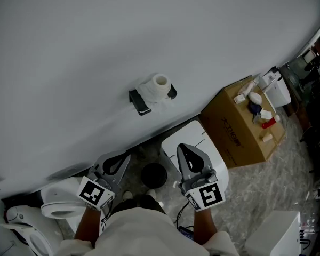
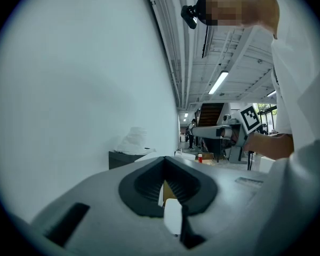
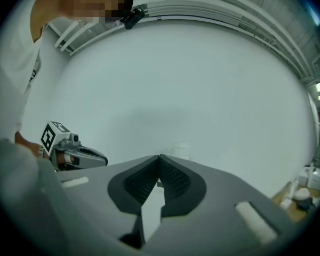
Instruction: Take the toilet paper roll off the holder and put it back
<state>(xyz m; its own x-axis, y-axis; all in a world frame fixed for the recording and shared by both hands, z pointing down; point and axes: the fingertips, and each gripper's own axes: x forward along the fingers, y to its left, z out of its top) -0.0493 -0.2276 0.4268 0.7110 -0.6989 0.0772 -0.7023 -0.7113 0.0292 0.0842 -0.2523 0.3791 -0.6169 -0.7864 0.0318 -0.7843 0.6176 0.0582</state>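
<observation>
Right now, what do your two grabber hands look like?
Both the left gripper and the right gripper are grey, with black ribbed pads at the front. Each carries a white cube with black square markings. The person wears a white top.

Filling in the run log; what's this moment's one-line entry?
roll: on holder | left tool: shut, empty | right tool: shut, empty | reach: both short of roll
</observation>
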